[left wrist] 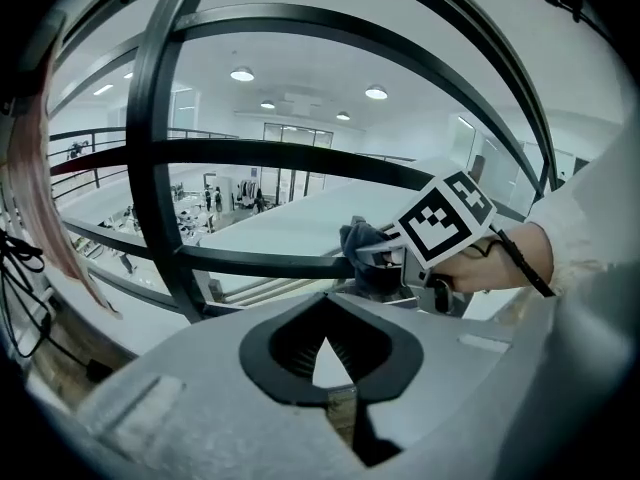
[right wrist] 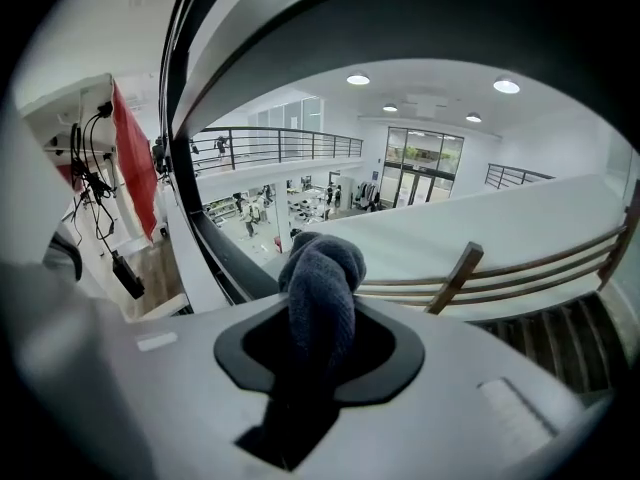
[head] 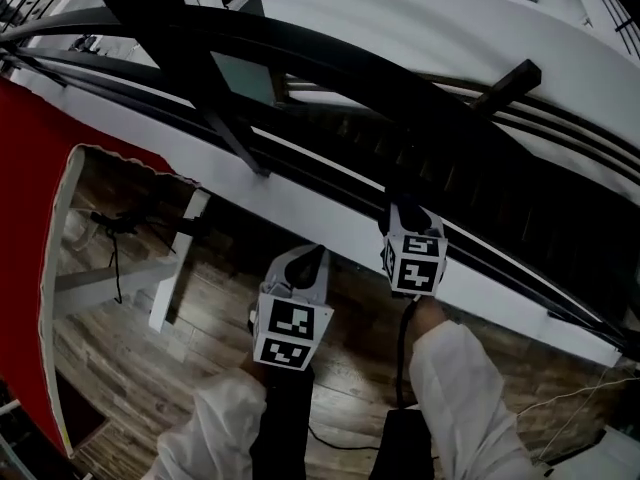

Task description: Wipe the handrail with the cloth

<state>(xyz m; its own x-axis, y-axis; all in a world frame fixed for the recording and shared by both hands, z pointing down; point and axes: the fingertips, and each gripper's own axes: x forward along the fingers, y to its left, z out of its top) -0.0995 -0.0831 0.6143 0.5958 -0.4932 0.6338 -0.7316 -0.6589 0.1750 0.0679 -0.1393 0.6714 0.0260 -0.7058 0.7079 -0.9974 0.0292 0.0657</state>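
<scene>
wood plank floor fills the lower head view, red panel at left, white ledge crossing under a black railing. handrail is a wide black band, long axis from upper left to lower right, bowed. a black post slants down from it to the ledge. left gripper sits low over the floor just short of the ledge, pointing up-frame. right gripper is further in, its tip in the dark bars below the handrail. too dark there to make out the cloth. white sleeves at the bottom

left gripper view: left gripper jaws are together with nothing between them. ahead, railing bars cross a bright hall. right gripper comes in from the right, marker cube up, with the cloth sticking out leftward from its tip. the cloth meets the end of a lower rail that runs roughly level across frame. cannot tell how firmly it presses

right gripper view: right gripper is clamped on the cloth, a dark grey-blue rolled wad. its long axis runs along the jaws and its rounded end pokes forward past the tips. a broad dark bar arcs close overhead, the red panel is at left, and a brown wooden railing is at right
</scene>
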